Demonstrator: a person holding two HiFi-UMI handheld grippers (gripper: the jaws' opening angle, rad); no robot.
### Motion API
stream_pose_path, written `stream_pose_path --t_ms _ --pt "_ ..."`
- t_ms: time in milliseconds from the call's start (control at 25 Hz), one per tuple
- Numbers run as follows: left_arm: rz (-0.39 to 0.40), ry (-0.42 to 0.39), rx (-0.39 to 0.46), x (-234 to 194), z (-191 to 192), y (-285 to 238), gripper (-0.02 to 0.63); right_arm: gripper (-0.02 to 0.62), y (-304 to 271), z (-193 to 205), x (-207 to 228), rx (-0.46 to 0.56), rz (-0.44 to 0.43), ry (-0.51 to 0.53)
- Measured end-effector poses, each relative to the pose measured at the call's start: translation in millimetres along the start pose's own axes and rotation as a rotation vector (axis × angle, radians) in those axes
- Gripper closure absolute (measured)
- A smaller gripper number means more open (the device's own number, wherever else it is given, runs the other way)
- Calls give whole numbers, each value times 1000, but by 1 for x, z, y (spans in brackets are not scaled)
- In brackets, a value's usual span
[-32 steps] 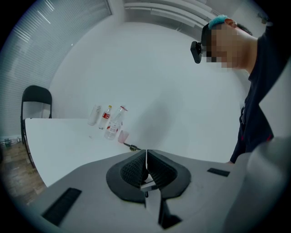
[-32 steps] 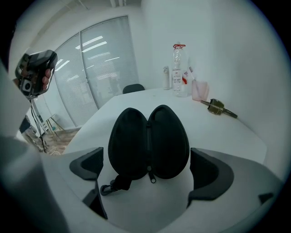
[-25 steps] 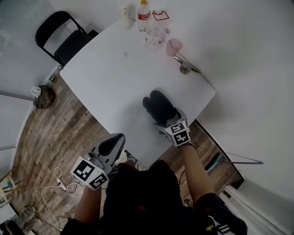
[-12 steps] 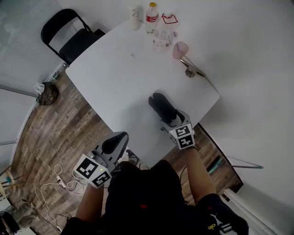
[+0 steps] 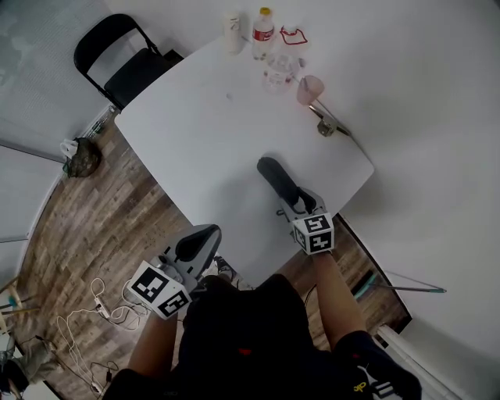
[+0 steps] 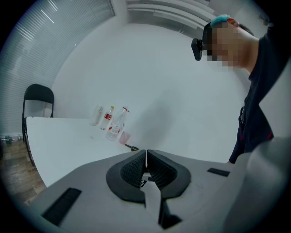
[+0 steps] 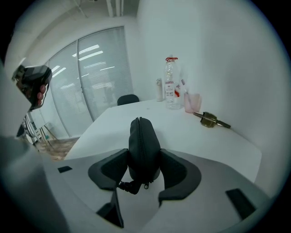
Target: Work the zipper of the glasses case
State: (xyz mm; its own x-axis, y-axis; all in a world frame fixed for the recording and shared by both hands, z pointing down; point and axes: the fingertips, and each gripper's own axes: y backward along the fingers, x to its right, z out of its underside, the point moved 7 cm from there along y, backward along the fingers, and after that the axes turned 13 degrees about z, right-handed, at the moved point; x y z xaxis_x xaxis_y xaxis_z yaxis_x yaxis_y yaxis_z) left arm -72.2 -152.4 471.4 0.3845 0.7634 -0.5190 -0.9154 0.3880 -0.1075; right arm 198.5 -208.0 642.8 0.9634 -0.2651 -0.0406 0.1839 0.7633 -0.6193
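Observation:
The black glasses case (image 5: 275,176) stands on its edge on the white table (image 5: 203,148), zipper (image 7: 137,134) uppermost. The zipper pull (image 7: 146,185) hangs at its near end, beside a small black loop. My right gripper (image 5: 296,202) has the case's near end between its jaws, which are closing. In the right gripper view both pads touch the sides of the case (image 7: 143,136). My left gripper (image 5: 197,241) hangs off the table's near edge, over the floor. Seen in its own view, the left gripper (image 6: 146,158) is shut with nothing in it.
At the table's far end stand a white container (image 5: 232,21), two bottles (image 5: 266,33), a pink cup (image 5: 310,89) and a brass tool (image 5: 328,126). A black chair (image 5: 117,56) stands at the far left. Cables (image 5: 90,316) lie on the wooden floor.
The right gripper's jaws have come in from wide apart to the sides of the case's near end. The left gripper has stayed shut and has hardly moved.

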Motion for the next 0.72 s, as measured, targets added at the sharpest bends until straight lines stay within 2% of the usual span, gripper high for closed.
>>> stream_pose_path --t_ms 160,280,440,600,640,680,720 --pt "70 27 42 3 0 -2 580 361 12 -8 11 40 -30 -135" --pt "92 31 57 4 -1 -3 578 362 31 -26 16 95 -78 -248" --pt "124 4 54 4 -8 -3 578 362 65 -62 12 204 -206 -403" --pt "185 -15 71 3 -23 -4 567 362 100 -100 3 296 -321 -467" --pt "216 -19 71 6 -27 -5 508 362 110 -108 0 317 -351 -480" --pt "249 -25 70 10 -30 -6 417 362 119 -116 -4 334 -380 -492" --pt "278 -32 72 13 -34 -7 379 362 128 -124 -8 348 -409 -503"
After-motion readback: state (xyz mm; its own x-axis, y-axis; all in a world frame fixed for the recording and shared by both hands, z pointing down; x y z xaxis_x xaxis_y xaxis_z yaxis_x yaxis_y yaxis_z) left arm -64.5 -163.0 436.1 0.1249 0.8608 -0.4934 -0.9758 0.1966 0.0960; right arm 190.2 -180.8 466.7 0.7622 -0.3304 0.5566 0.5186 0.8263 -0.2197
